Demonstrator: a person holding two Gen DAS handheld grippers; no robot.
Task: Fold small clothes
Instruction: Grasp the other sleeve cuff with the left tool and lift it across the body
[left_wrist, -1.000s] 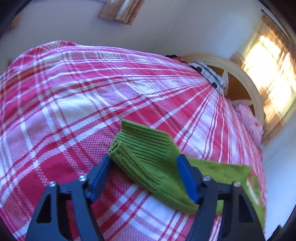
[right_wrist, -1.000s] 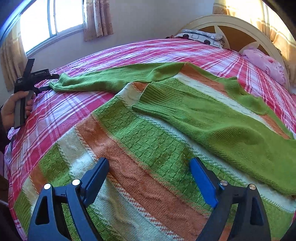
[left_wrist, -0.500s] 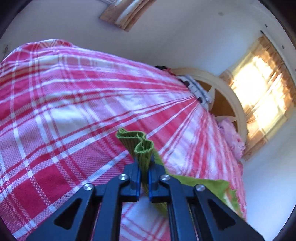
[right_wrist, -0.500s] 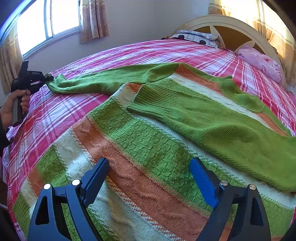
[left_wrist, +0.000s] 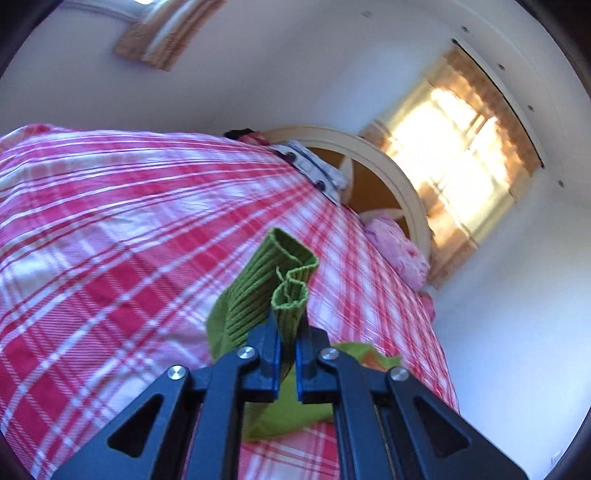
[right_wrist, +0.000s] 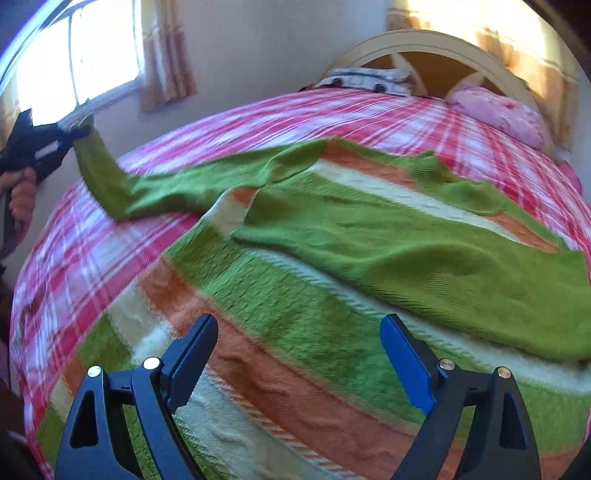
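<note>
Bed (right_wrist: 258, 122): red-and-white plaid cover, fills most of both views; headboard (right_wrist: 436, 44) at upper right of the right wrist view.

Sweater (right_wrist: 295, 295): green knit with orange and cream stripes, spread flat across the centre and lower half of the right wrist view. One sleeve (right_wrist: 424, 258) already lies folded across the body, from right of frame toward centre.

Other sleeve (right_wrist: 177, 188): plain green, runs from the shoulder toward the upper left of the frame, its far end lifted off the bed.

Pillow (right_wrist: 498, 110): pink, upper right, against the headboard.

Cuff (left_wrist: 280, 284): ribbed green, bunched, centre of the left wrist view.

Left gripper (left_wrist: 289, 334): fingers closed on the cuff, held above the cover.

Right gripper (right_wrist: 299, 343): fingers spread wide, holding nothing, above the sweater's lower body.

Step in hand, by judgement: folding in the second sleeve. Next move calls for carrying the cuff inward over the body and laying it flat without dragging the body out of line.
</note>
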